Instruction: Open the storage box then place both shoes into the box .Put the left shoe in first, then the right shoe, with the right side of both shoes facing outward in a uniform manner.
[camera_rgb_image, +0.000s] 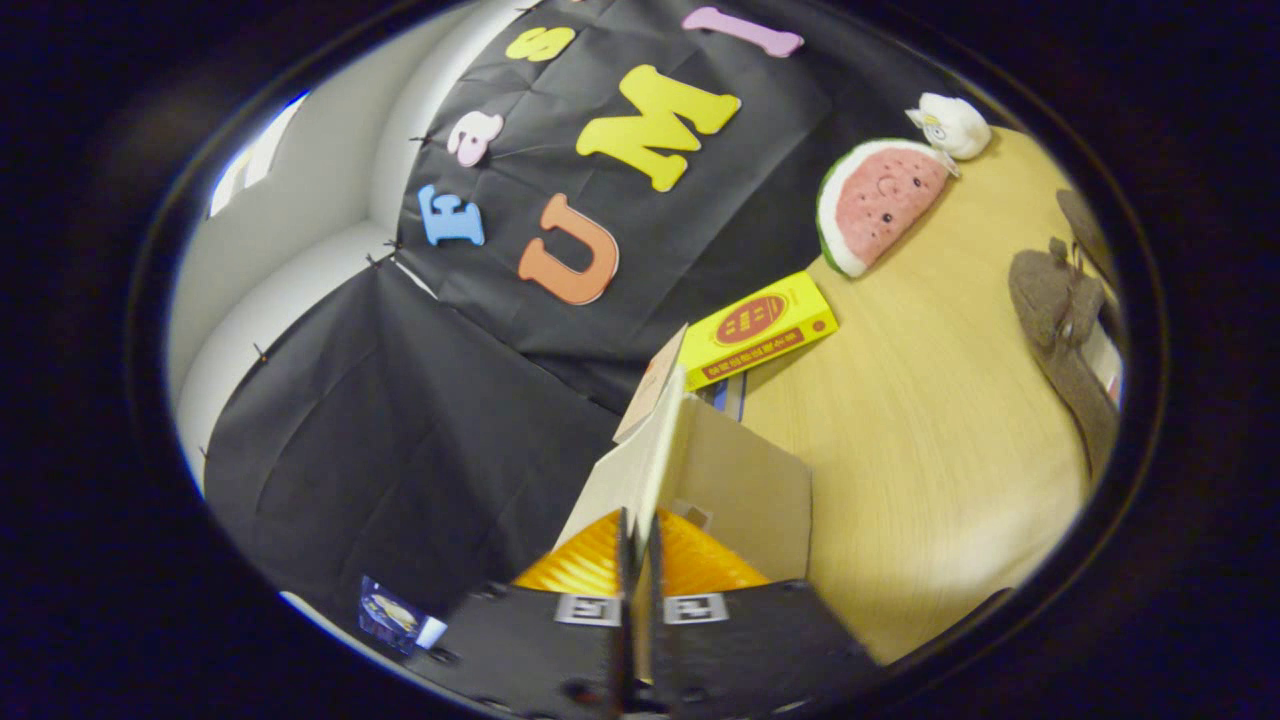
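Low in the middle of the frame sits the gripper (640, 530), the one piece of the rig I can make out from here. Its two fingers (585, 565) taper to a wedge and are finely ribbed across their faces. Behind them spread two broad, flat-topped blocks with a narrow slot between them. Each block carries a square black-and-white marker (588, 608) close to the slot. A few small round screw heads (575, 688) dot the lower edge. The fingers pinch the thin edge of the storage box lid (655, 470).
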